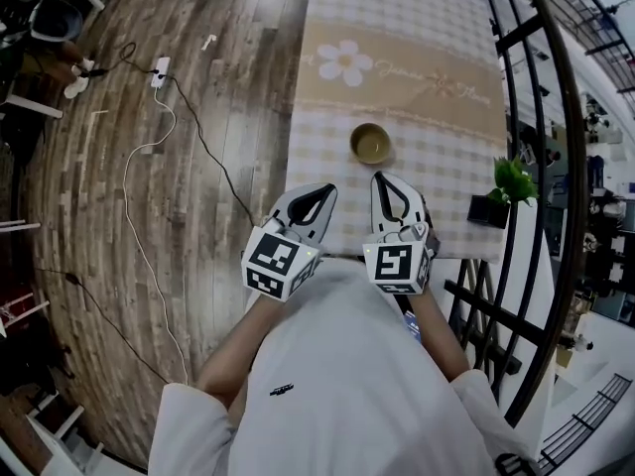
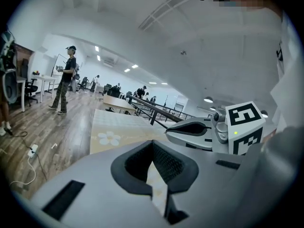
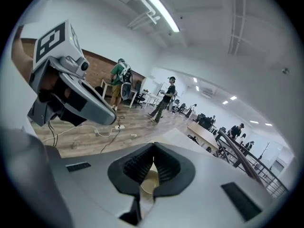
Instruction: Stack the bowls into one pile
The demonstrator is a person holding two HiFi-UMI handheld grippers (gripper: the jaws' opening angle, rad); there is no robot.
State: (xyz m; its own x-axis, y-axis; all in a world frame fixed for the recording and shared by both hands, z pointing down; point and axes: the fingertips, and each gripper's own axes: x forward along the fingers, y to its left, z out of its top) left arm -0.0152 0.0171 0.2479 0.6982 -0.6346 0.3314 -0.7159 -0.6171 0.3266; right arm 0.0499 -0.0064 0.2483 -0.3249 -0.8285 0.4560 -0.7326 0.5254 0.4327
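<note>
Head view, looking steeply down. A single olive-brown bowl (image 1: 370, 144) sits upright on the checked cloth of the bench (image 1: 437, 28), in the near half, on the person's side of the printed flower (image 1: 344, 62). Whether it is one bowl or several nested together cannot be told at this size. The left claw (image 1: 322, 191) is held at the near left corner of the bench, and the right claw (image 1: 382, 178) is beside it over the near edge. The right claw's tip points toward the bowl but stays apart from it. In each gripper view the two jaws meet at their tips with nothing between them, so both claws are closed and empty. The right gripper view shows the bowl's pale rim through the gap behind its closed tips. A potted plant (image 1: 510, 188) stands at the near right edge of the bench, well apart from the bowl. A white cable (image 1: 149, 147) lies across the wooden floor (image 1: 228, 28) to the left, and a black railing (image 1: 516, 296) runs along the right.
</note>
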